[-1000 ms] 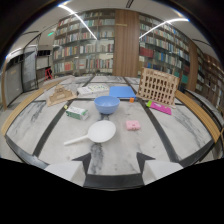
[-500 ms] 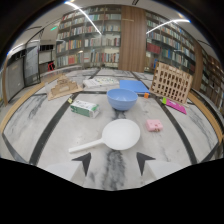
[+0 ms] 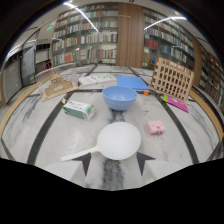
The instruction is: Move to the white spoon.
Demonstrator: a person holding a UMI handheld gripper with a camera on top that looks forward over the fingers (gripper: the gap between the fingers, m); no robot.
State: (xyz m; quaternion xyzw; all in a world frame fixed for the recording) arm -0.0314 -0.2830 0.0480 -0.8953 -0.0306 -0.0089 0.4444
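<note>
The white spoon [image 3: 119, 141] lies flat on the marble table [image 3: 45, 132], its round bowl just ahead of my fingertips and its handle running back to the left, towards the left finger [image 3: 82, 161]. My gripper [image 3: 112, 163] is open, and the two dark fingertips stand wide apart on either side of the spoon's near rim. Nothing is held between them.
Beyond the spoon stands a blue bowl [image 3: 120, 97]. A green-and-white carton [image 3: 79, 109] lies to its left and a small pink block [image 3: 156, 127] to the spoon's right. Farther back are a wooden rack [image 3: 172, 77], a blue sheet [image 3: 132, 81] and a wooden model [image 3: 57, 86].
I have moved forward and lower over the table. The spoon has come from well ahead of the fingers to right at their tips. The fingers stay apart.
</note>
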